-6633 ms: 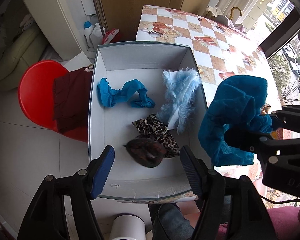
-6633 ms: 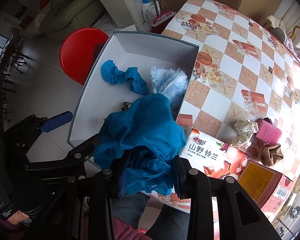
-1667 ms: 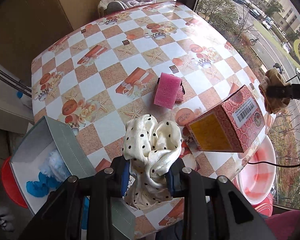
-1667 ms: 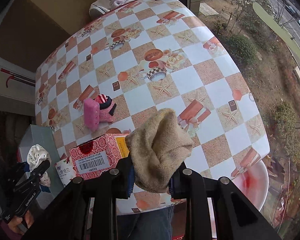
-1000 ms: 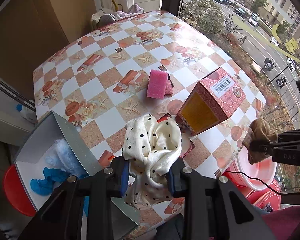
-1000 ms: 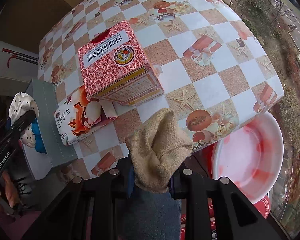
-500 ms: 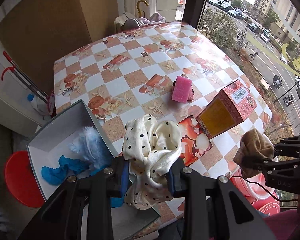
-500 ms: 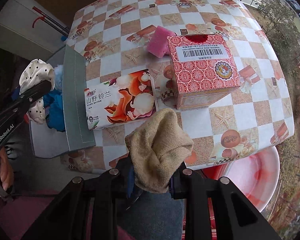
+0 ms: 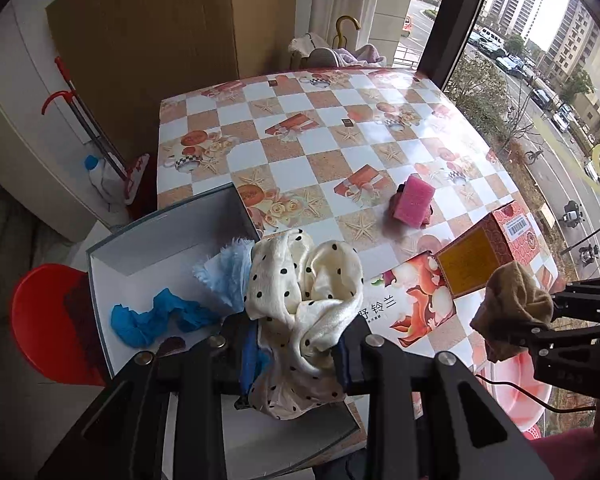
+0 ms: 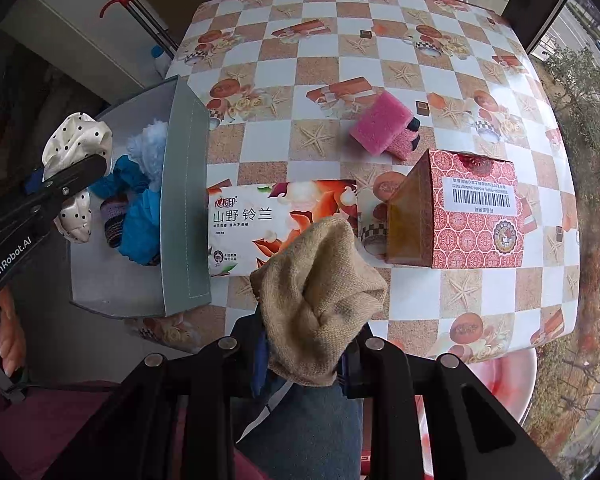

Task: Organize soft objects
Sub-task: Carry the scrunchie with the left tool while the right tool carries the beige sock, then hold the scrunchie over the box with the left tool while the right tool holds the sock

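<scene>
**Two cloths on the way to the grey box**

My left gripper (image 9: 296,354) is clamped on the polka-dot scarf (image 9: 304,292), which hangs above the near right corner of the grey box (image 9: 168,236). My right gripper (image 10: 302,360) is closed tight on the tan burlap cloth (image 10: 320,280), above the near table edge, right of the box. I should bring each cloth well over the box before I let go. Both cloths are crumpled bunches; I cannot tell a long axis.

I read "GenRobot.AI" in white on the left gripper (image 10: 66,190), "山野 铃兰" on the tissue pack (image 10: 280,224), and an unreadable barcode label on the red box (image 10: 476,208).
</scene>
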`<state>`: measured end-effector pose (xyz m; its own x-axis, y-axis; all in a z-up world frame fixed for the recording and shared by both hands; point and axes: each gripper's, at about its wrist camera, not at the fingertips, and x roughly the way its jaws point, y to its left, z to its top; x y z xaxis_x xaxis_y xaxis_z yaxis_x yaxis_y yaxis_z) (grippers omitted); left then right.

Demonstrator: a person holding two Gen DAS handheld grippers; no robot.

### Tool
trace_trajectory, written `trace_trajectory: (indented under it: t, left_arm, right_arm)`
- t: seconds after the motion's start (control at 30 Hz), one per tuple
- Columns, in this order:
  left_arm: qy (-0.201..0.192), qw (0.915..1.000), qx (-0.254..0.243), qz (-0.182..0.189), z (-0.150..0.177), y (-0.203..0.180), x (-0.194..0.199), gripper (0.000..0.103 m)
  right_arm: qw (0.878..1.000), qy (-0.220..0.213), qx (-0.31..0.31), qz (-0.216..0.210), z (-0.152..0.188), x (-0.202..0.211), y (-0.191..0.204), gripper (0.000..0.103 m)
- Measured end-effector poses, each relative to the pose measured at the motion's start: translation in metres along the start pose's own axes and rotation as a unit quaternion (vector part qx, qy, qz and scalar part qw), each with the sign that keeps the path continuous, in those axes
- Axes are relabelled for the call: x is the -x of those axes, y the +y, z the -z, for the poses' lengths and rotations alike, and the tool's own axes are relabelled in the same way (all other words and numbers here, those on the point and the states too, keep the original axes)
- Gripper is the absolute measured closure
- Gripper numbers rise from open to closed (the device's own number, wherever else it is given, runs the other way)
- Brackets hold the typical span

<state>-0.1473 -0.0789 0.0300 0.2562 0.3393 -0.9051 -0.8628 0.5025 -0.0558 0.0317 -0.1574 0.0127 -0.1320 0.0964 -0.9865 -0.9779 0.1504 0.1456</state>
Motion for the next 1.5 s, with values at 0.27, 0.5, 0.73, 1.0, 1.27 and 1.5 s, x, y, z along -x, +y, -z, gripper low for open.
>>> trace_trajectory:
  t: [0.27, 0.5, 0.73, 1.0, 1.27, 1.5]
  left_arm:
    - [0.002, 0.9987, 0.049, -0.008, 0.006, 0.028, 0.001, 0.069]
    - [0.016, 0.9971, 0.071, -0.022, 0.016, 0.044, -0.001, 0.069]
    - [0.04, 0.9966, 0.059, -0.042, 0.026, 0.056, -0.005, 0.069]
    - [0.051, 0.996, 0.059, -0.044, 0.027, 0.059, -0.01, 0.069]
    - [0.051, 0.9958, 0.065, -0.04, 0.03, 0.058, -0.012, 0.069]
    - [0.052, 0.9933, 0.093, -0.044, 0.038, 0.066, -0.01, 0.069]
  right_arm:
    - [0.999, -0.015, 0.046, -0.006, -0.025, 0.008, 0.033, 0.076]
    - [0.996, -0.03, 0.081, -0.02, -0.04, 0.015, 0.062, 0.076]
    - [0.995, -0.05, 0.084, -0.025, -0.042, 0.021, 0.072, 0.076]
    - [0.998, -0.041, 0.049, -0.028, -0.038, 0.016, 0.057, 0.076]
    - [0.997, -0.031, 0.063, -0.026, -0.039, 0.012, 0.063, 0.076]
    - [0.996, -0.019, 0.085, -0.029, -0.043, 0.005, 0.073, 0.076]
